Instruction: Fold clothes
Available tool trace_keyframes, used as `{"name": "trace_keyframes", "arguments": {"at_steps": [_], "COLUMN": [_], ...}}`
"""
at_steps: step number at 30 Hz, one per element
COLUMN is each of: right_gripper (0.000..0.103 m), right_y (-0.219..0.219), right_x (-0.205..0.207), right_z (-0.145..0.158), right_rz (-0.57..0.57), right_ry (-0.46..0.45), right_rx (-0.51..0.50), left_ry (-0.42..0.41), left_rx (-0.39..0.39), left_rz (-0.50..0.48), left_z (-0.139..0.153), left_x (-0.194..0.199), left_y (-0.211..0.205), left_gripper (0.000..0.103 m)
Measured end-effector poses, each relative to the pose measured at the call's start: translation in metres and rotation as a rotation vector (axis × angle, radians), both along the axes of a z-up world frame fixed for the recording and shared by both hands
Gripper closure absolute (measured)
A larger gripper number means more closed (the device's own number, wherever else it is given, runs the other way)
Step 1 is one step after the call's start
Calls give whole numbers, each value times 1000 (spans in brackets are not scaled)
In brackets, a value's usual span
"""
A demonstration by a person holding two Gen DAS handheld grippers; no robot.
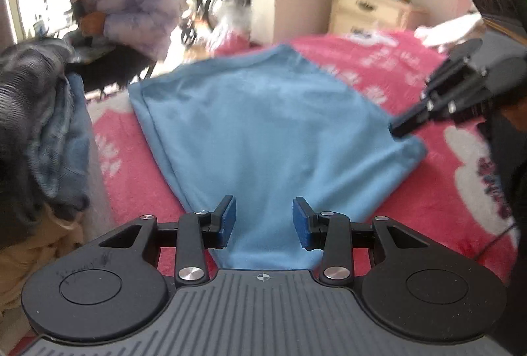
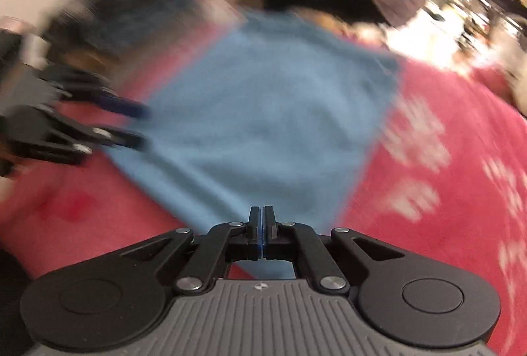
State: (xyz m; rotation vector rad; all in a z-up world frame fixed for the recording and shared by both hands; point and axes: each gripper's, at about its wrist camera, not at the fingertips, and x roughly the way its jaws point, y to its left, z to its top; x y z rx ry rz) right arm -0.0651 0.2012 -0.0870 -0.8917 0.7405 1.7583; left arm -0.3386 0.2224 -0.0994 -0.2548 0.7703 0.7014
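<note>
A light blue garment (image 1: pixel 263 125) lies spread flat on the pink blanket (image 1: pixel 411 191). My left gripper (image 1: pixel 263 217) hovers over its near edge, jaws open, with only cloth behind the blue pads. In the right wrist view that left gripper (image 2: pixel 141 125) shows at the garment's (image 2: pixel 263 112) left side. My right gripper (image 1: pixel 400 128) comes in from the right, its tip on the garment's right edge near a corner. The right wrist view is blurred; there my right gripper (image 2: pixel 262 214) has its jaws pressed together over the cloth and seems to pinch that edge.
A pile of dark and denim clothes (image 1: pixel 42 125) sits on the left of the bed. A person in a pale puffer jacket (image 1: pixel 131 6) crouches beyond the bed. A cream nightstand (image 1: pixel 365 10) stands against the far wall.
</note>
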Motion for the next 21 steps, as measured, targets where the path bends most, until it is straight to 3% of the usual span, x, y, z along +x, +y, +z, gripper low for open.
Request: {"name": "trace_keyframes", "arguments": {"at_steps": [4,8,12,16,18,21], "right_gripper": [102,101,100,99,95,95], "right_y": [3,4,26,38,38,51], "right_x": [39,39,21,42,53,51], "right_z": [4,22,8,-11,-3,4], "right_rz": [-237,-229,-174,-367,-433,-411], "right_ry": [56,183,256,239,247,316], "right_rx": [37,99,70,36,90,119], "left_ry": [114,69,23,36,46,-24], "left_rx": [80,138,82,-26,3,54], "left_rz": [-19,-30,33,139,153,161], "left_z": [-6,11,10,-8,2,15], "left_x": [9,10,28,25,22,25], "left_y": [-10,-15,5,28,25,28], "left_gripper": [65,65,64,63,63,63]}}
